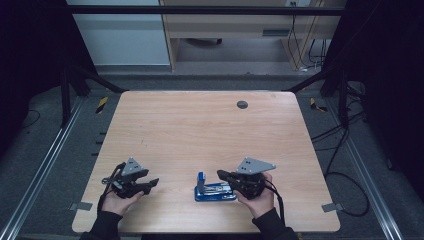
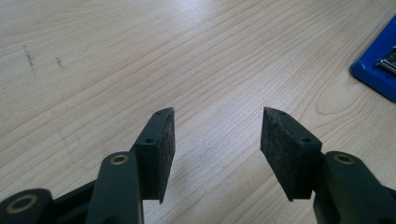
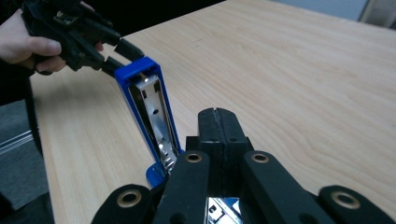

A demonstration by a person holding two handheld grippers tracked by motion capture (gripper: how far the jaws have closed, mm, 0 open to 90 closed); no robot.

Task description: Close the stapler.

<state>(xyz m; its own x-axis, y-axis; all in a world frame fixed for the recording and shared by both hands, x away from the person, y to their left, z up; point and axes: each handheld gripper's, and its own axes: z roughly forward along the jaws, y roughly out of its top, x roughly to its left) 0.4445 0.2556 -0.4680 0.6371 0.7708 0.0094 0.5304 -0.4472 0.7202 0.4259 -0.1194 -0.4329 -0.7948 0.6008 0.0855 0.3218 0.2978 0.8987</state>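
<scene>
Wooden table (image 1: 200,125) bears one blue stapler (image 1: 214,190); left gripper (image 2: 217,140) jaws released, right gripper (image 3: 218,122) jaws clenched.

No legible text, labels, brands or numbers anywhere. Blue stapler (image 1: 215,191) carries no readable marking, and the tabletop (image 1: 200,130) is bare woodgrain. Only sign-like marks: yellow-black hazard tape (image 1: 102,104) strips on the floor, no lettering.

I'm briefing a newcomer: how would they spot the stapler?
Start at the wooden table and look at its near edge, right of centre. The stapler lies there beside the right gripper, blue, with its lid swung open to show the metal tray.
</scene>
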